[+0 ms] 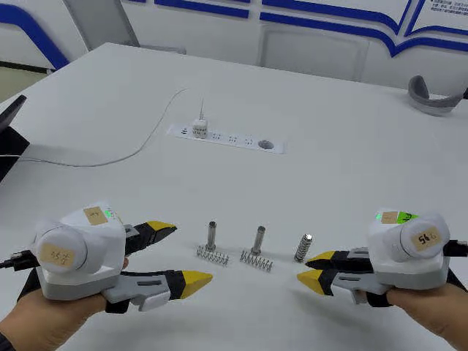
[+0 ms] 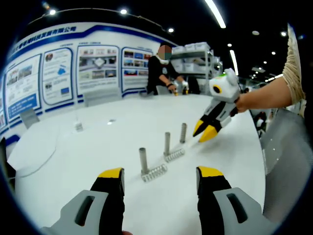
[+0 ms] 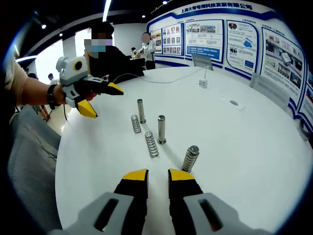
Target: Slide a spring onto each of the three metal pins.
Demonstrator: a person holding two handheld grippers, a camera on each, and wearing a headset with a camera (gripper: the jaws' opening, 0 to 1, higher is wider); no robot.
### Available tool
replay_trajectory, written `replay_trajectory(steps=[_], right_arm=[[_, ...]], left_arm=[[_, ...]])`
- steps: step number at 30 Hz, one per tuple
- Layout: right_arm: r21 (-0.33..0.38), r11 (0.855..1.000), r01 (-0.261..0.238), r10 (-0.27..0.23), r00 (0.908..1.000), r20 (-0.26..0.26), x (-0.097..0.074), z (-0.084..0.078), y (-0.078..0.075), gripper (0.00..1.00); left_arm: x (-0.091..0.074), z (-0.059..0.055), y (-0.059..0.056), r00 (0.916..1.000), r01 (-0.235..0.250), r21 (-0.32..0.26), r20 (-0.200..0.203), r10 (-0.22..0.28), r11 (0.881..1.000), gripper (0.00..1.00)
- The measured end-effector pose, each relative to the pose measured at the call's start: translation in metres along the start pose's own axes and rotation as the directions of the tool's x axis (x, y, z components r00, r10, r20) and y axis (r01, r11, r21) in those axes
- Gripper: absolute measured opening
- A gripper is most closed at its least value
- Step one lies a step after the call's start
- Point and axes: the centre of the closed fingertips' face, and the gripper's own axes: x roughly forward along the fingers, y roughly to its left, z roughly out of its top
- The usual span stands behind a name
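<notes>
Two springs (image 1: 212, 255) are lying loose beside bare pins (image 1: 211, 232). The left gripper (image 1: 179, 254) and right gripper (image 1: 314, 268) are hovering empty, jaws parted; the next move, by my judgement, is grasping one spring.

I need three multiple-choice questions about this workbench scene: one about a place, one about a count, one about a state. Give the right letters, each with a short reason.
1. In the head view, where in the row stands the pin with a spring on it?
A. left end
B. middle
C. right end, by the right gripper

2. How many loose springs lie flat on the table?
A. one
B. two
C. three

3. What is the state of the left gripper?
A. open and empty
B. shut on a spring
C. shut on a pin

Answers:
1 C: the coiled pin is the rightmost of the three.
2 B: one spring lies in front of each of the two bare pins.
3 A: its jaws stand wide apart with nothing between them.
</notes>
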Motion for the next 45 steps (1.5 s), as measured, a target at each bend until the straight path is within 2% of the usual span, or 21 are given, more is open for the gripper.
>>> replay_trajectory(steps=[12, 19, 31, 45], right_arm=[[-0.075, 0.996, -0.043, 0.042, 0.9990, -0.016, 0.030, 0.015, 0.008, 0.17], [-0.116, 0.992, -0.050, 0.045, 0.9979, -0.046, 0.042, 0.016, 0.007, 0.17], [-0.125, 0.989, -0.075, 0.063, 0.9937, -0.093, 0.052, 0.011, 0.007, 0.16], [-0.125, 0.988, -0.094, 0.079, 0.9892, -0.124, 0.056, 0.008, 0.008, 0.14]], left_arm=[[0.000, -0.001, -0.002, 1.0000, 0.001, 0.000, -0.006, -0.001, 1.000, 0.60], [0.000, -0.003, -0.003, 1.0000, 0.003, -0.002, -0.007, -0.003, 1.000, 0.60], [0.001, -0.006, -0.005, 0.9999, 0.009, -0.002, -0.014, -0.009, 1.000, 0.60], [0.001, -0.009, -0.007, 0.9997, 0.011, -0.007, -0.020, -0.011, 1.000, 0.59]])
